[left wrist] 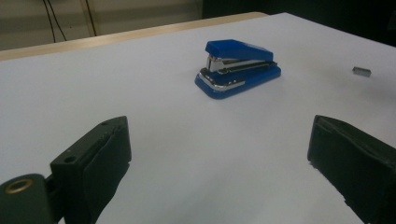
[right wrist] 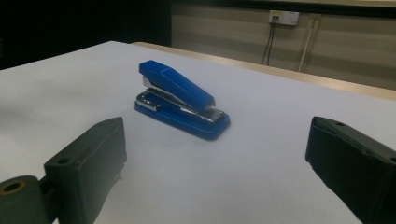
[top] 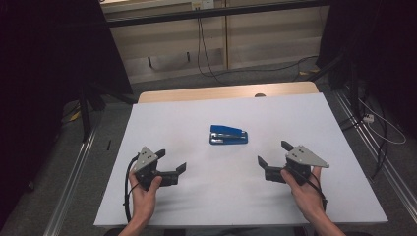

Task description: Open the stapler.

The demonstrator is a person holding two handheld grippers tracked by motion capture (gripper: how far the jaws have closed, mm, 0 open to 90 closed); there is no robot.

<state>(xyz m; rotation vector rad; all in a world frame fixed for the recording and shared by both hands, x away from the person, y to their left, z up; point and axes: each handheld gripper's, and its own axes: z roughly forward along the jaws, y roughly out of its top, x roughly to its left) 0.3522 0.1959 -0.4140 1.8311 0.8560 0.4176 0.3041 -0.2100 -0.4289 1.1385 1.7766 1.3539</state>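
While poised either side of the stapler (top: 228, 134): spread wide, pinching nothing.
Left hand-held gripper (top: 173, 163) and right hand-held gripper (top: 271, 155) held low over the worktop (top: 162, 105), aimed inward at its middle, leaving room to close from both sides; small metal piece (left wrist: 361, 71) lying well apart.

The light is dim and even, seemingly from overhead, and the white bench (top: 236, 191) is the brightest area, with no glare. The sides of the high view fall into near black. Shadows are soft and faint: a thin one hugs the stapler (left wrist: 237, 67), pale ones lie under each claw. Both gripper views are grainy and slightly soft, the near jaws blurred, the stapler fairly sharp. The background wall stays murky.
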